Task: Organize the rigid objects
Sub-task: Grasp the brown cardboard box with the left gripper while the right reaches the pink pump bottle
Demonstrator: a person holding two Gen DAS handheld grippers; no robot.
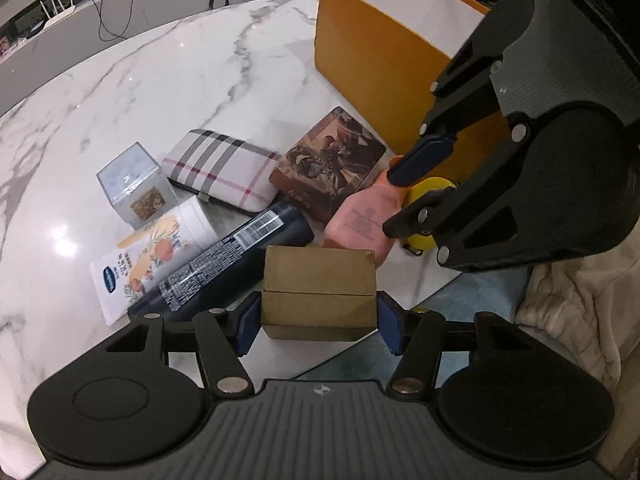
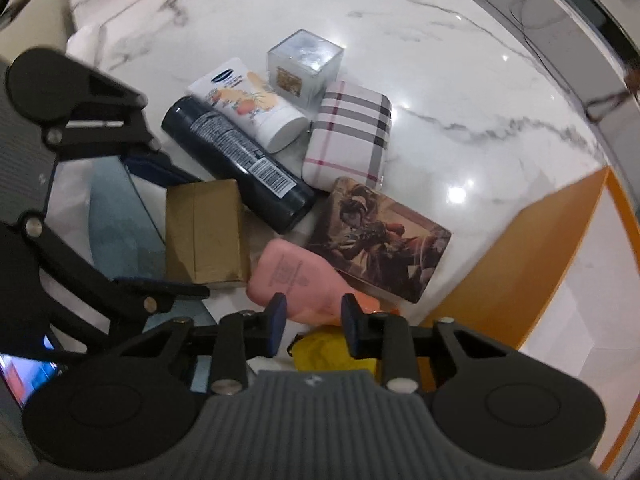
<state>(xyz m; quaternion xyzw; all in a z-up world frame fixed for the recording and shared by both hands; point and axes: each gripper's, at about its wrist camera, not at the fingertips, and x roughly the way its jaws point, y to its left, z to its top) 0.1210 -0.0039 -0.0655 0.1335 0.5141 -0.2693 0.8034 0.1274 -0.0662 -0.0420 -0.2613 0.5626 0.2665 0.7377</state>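
My left gripper (image 1: pixel 318 316) had its jaws pinching the brown cardboard box (image 1: pixel 320 292) at the near edge of the marble surface (image 1: pixel 160 92). My right gripper (image 2: pixel 312 320) held its jaws spread around the neck of the pink bottle (image 2: pixel 296 276), not clamped. Beyond lay a dark tube (image 1: pixel 224 264), a picture box (image 1: pixel 328 164) and a plaid case (image 1: pixel 224 168); farthest stood the orange box (image 1: pixel 376 56).
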